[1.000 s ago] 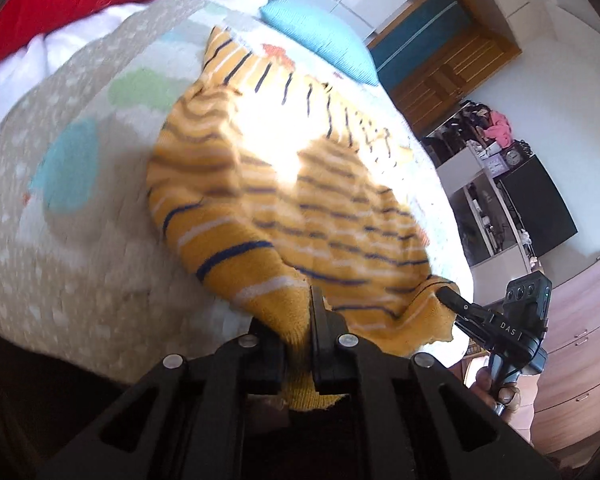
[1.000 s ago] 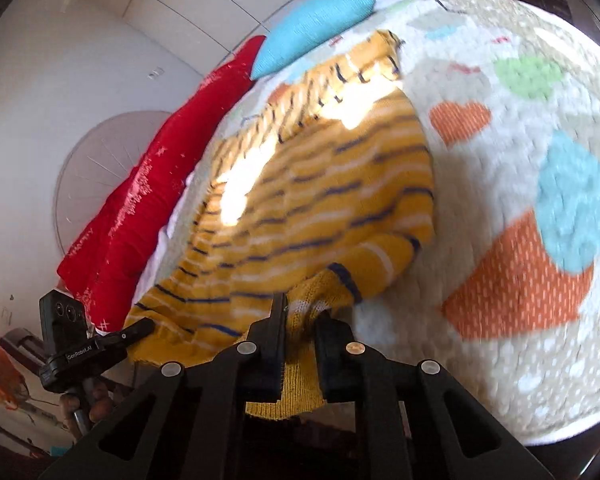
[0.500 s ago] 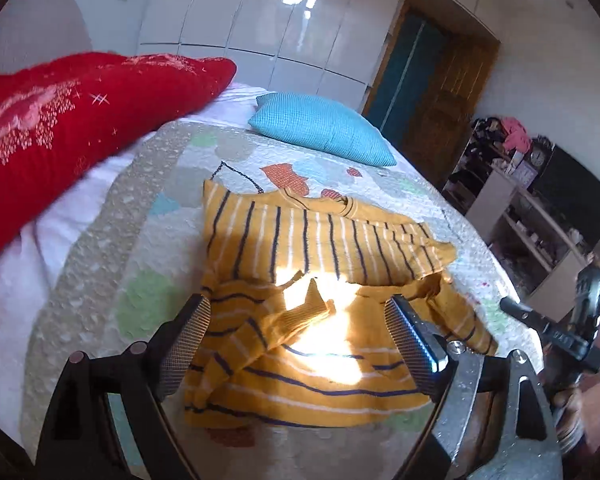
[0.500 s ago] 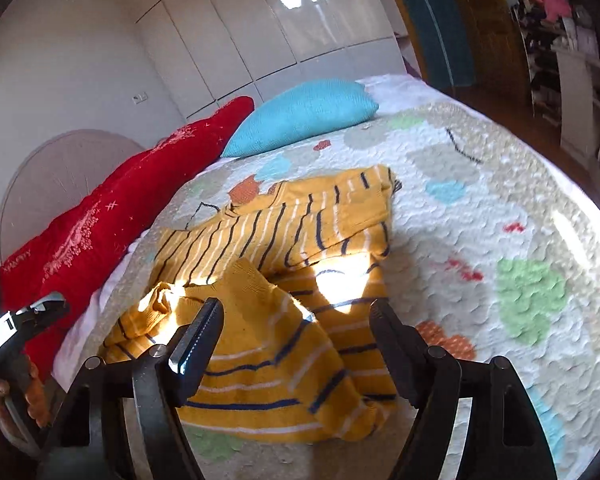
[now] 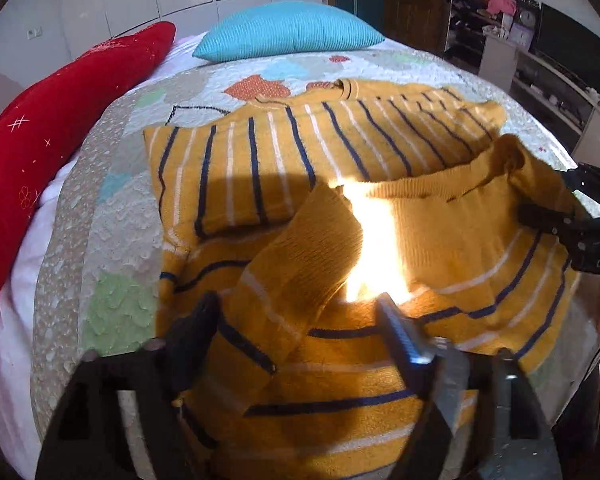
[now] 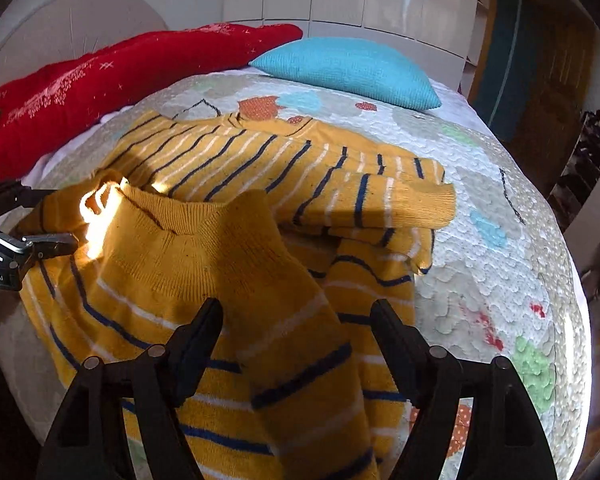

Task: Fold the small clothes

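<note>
Sweater [image 5: 324, 168] lies on the bed [image 5: 112, 216], hem half thrown up over its body, seemingly unevenly. Left gripper [image 5: 300, 328] and right gripper [image 6: 296, 328]: jaws closing, astride loose knit, nothing pinched. Squaring and further folds remain.

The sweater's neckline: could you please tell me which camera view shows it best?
The left wrist view: the sweater's neckline faces the camera, its ribbed collar lit and unobstructed against the quilt. In the right wrist view the neckline appears smaller and flatter.
</note>
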A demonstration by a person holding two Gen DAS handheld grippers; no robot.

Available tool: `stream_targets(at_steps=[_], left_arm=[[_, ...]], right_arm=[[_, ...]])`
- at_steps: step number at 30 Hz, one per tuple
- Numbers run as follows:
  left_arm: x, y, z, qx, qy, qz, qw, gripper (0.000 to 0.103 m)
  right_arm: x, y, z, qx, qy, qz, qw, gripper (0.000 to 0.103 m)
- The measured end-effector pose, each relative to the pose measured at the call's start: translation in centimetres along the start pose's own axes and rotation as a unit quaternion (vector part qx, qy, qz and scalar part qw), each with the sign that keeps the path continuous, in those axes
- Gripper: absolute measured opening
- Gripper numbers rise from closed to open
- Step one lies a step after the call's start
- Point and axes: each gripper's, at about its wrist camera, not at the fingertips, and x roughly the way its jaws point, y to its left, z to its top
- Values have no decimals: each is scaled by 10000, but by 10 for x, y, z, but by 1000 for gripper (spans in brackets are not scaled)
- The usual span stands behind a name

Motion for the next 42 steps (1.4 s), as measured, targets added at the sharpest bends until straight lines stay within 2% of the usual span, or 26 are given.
stream_targets(at_steps=[1,2,4,7,9,12,16,20,22,24,25,27,28,29,32,34,37,39,40,42], left_arm=[[4,6,0,-144,156,-74,9997,11],[1,16,-2,-435,93,-255,9987,8],[-18,38,-3,-955,-202,-679,9929,8],[-45,64,10,-1439,-544,-997,9831,8],[-50,78,32,-1588,-684,-1018,9797,8],[-37,92,80,-1607,-716,-809,9811,8],[14,107,135,-1846,-417,-720,9793,8],[72,110,149,-2026,77,-576,9775,10],[92,112,149,-2090,219,-510,9763,13],[102,117,150,-2109,259,-515,9758,18],[105,120,151,-2124,249,-505,9756,21],[110,130,153,-2256,261,-564,9722,30],[112,137,154,-2394,270,-623,9686,37],[114,144,154,-2560,285,-701,9637,39],[120,166,154,-3132,337,-961,9442,41],[119,178,154,-3447,300,-920,9337,43],[112,193,147,-3841,245,-922,9184,46],[105,201,139,-3988,232,-868,9126,46],[101,202,134,-4003,278,-769,9127,46],[92,204,125,-3888,391,-420,9196,47]], right_arm=[[5,1,0,24,98,6,9999,16],[6,-1,1,133,149,69,9998,10],[-7,-6,4,319,-69,182,9993,10],[-33,-16,22,613,-415,467,9962,10],[-44,-25,44,777,-639,618,9930,10],[-36,-35,88,947,-808,654,9901,10],[12,-54,139,1332,-610,540,9877,10],[82,-72,147,1806,55,429,9826,10],[107,-78,142,1891,276,289,9811,14],[122,-86,138,2030,378,277,9780,30],[126,-91,137,2125,386,295,9759,35],[131,-102,138,2335,383,408,9708,49],[133,-107,139,2441,383,469,9679,52],[135,-112,141,2539,384,494,9652,54],[141,-128,147,2835,450,467,9568,57],[145,-136,151,2974,513,431,9524,57],[144,-136,160,2849,569,162,9567,60],[131,-134,163,2656,449,-62,9630,66],[123,-134,163,2564,376,-145,9657,67],[103,-135,160,2382,234,-279,9705,70]])
